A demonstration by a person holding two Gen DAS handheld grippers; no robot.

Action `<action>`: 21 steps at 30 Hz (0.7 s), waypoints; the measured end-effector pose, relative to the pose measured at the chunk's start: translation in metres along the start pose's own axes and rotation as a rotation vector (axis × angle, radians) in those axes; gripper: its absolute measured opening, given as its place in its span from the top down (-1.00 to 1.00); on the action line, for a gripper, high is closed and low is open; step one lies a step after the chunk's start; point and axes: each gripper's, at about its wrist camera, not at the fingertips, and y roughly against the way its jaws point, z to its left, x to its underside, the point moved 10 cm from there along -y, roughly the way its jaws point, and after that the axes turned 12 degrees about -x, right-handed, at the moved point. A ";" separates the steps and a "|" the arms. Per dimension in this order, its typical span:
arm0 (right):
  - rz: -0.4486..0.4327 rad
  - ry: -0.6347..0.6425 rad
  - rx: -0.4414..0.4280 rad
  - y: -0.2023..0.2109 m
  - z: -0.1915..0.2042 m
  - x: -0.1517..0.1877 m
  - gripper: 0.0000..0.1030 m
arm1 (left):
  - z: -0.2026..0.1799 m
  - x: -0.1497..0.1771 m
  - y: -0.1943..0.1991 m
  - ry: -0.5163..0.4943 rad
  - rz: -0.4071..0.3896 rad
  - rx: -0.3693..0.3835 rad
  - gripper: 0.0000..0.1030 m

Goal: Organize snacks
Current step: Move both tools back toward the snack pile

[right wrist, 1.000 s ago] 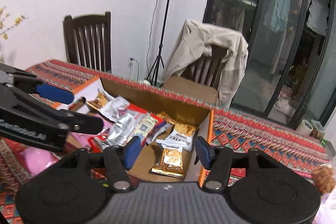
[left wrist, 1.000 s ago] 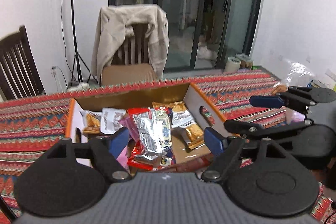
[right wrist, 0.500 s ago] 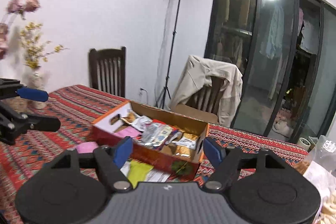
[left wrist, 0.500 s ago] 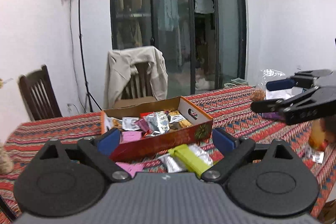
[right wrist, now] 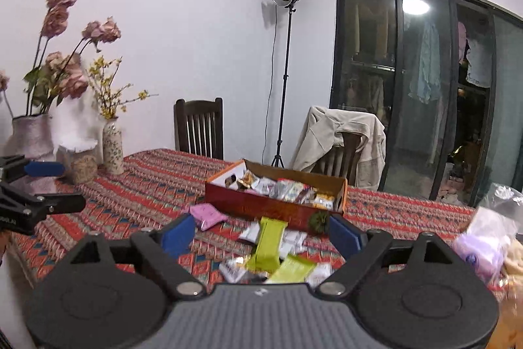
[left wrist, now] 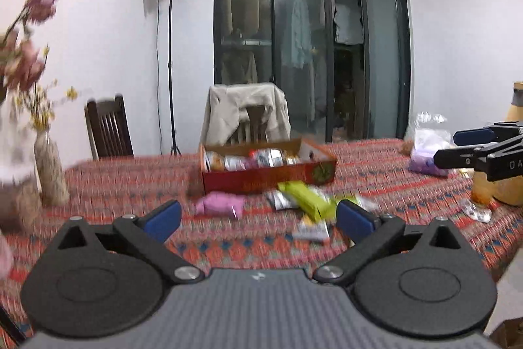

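I hold my left gripper (left wrist: 258, 216) above the near part of the table (left wrist: 137, 182), and its blue fingers are spread wide with nothing between them. My right gripper (right wrist: 261, 233) is the same: the fingers stand far apart and they grip nothing. Ahead of both pairs of jaws, well apart from them, stands the red cardboard box (right wrist: 274, 208), and it is filled with many small snack packets (right wrist: 287, 188). Between the box and my jaws some snacks lie loose on the patterned cloth. A pink packet (right wrist: 207, 215) lies ahead and to the left of my right jaws, near the front wall of the box. A green bar (right wrist: 268, 242) lies almost straight ahead of the right jaws, with a second green packet (right wrist: 294, 269) nearer to me and small white and silver packets (right wrist: 251, 231) around them. In the left view the picture is blurred, but the same pink packet (left wrist: 220, 205) and green bar (left wrist: 307, 201) are in front of the box (left wrist: 268, 175). At the far right of my right jaws is a clear plastic bag (right wrist: 487, 237).
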 end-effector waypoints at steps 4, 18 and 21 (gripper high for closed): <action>0.008 -0.046 0.004 0.012 0.013 0.032 -0.72 | 0.010 0.033 0.004 0.033 0.079 -0.028 -1.00; 0.151 -0.131 0.009 0.006 0.022 0.117 -0.72 | 0.036 0.070 -0.010 0.126 0.221 -0.068 -1.00; 0.149 -0.132 0.010 0.000 0.019 0.113 -0.72 | 0.036 0.068 -0.020 0.126 0.229 -0.067 -1.00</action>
